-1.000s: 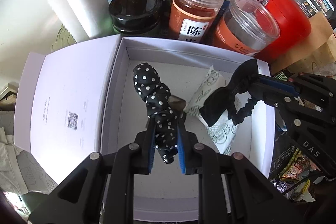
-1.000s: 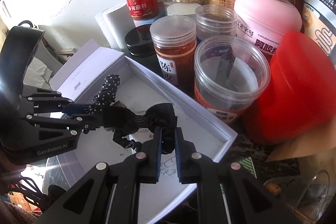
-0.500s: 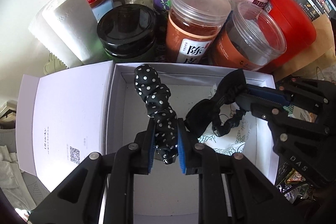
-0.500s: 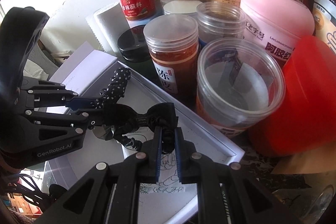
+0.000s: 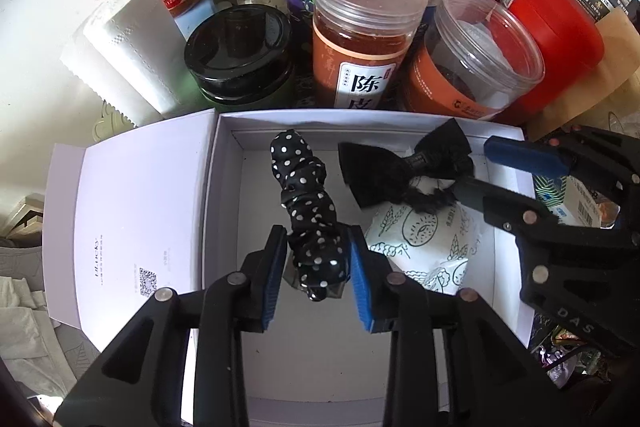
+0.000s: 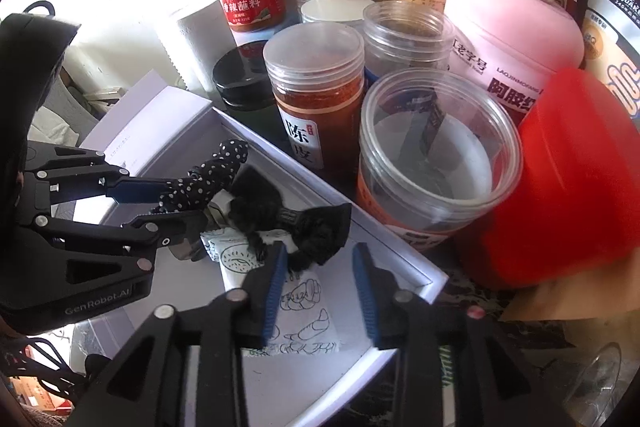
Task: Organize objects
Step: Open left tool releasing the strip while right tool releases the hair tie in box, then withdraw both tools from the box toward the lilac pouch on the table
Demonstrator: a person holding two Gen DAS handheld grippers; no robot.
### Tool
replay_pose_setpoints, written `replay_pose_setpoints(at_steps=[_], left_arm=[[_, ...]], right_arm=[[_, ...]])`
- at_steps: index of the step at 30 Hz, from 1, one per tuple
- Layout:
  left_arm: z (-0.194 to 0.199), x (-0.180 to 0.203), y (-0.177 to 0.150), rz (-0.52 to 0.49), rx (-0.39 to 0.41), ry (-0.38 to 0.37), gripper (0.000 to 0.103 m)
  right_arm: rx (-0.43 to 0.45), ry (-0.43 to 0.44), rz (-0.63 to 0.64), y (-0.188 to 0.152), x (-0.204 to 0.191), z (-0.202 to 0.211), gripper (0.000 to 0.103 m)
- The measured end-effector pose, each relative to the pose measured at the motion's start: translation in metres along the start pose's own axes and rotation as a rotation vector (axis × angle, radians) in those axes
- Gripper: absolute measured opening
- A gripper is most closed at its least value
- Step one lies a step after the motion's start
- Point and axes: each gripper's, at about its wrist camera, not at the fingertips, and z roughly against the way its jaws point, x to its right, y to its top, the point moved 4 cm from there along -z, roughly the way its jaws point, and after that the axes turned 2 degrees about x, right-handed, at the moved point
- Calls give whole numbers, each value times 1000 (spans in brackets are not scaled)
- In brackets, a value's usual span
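Observation:
A white open box holds a black polka-dot scrunchie, a black bow hair tie and a white printed sachet. My left gripper is open, its pads on either side of the scrunchie's near end. My right gripper is open just behind the bow, which lies on the sachet.
Many jars crowd the box's far side: an orange-label jar, an open clear jar, a black-lid jar, a red container and a pink tub. A paper roll stands far left. The box lid lies flat left.
Both grippers have opened. The bow has dropped from the right gripper onto the sachet; the scrunchie now lies loose between the left pads. Both views moved slightly back.

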Motion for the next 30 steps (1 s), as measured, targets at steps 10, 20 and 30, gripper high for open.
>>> replay_pose_setpoints(at_steps=[10, 20, 30], left_arm=[[20, -3, -8, 24, 13, 1, 29], [63, 8, -15, 39, 54, 28, 29], [117, 14, -17, 52, 92, 47, 41]], right_arm=[[34, -12, 7, 6, 1, 29, 42], [71, -27, 15, 13, -7, 66, 42], [101, -45, 12, 8, -15, 102, 45]])
